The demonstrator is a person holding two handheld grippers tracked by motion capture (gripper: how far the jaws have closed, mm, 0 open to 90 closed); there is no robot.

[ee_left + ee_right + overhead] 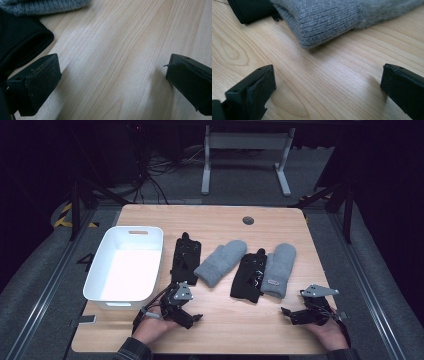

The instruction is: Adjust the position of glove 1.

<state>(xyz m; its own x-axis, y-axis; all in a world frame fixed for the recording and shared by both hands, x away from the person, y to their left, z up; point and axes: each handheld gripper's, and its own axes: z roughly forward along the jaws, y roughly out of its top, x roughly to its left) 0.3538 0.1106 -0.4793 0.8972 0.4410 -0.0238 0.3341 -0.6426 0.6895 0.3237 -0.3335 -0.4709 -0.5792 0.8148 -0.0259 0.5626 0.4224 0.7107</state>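
A: Both sets of black jaws are seen spread wide with bare wood between them; nothing is gripped. The left gripper point(191, 318) is held low over the light wooden table point(220, 330), and the right gripper point(295, 314) likewise.

B: And what lies beyond the jaws?

A: Taking the white plastic bin point(100, 285) as the landmark: just beside its right wall lies a flat black fabric glove point(185, 257), whose cuff point(22, 42) is seen close to the left gripper's near jaw. Further from the bin a grey knitted mitten point(220, 261) is laid slantwise, touching that glove. Well away from the bin, a second black fabric glove point(248, 276) and a second grey knitted mitten point(278, 269) lie side by side and touching, the mitten farthest out. Its ribbed cuff point(324, 22) is seen just ahead of the right gripper.

B: What might go wrong from here?

A: Since each pair of items touches, a neighbour could be dragged along if a wide bite is taken near the shared edge. A thin layer of cuff might be pinched alone, so that the item slips free when lifted. The flat black glove may be missed altogether if the jaws are closed too high above the wood. A limp item could also be caught on the bin's rim.
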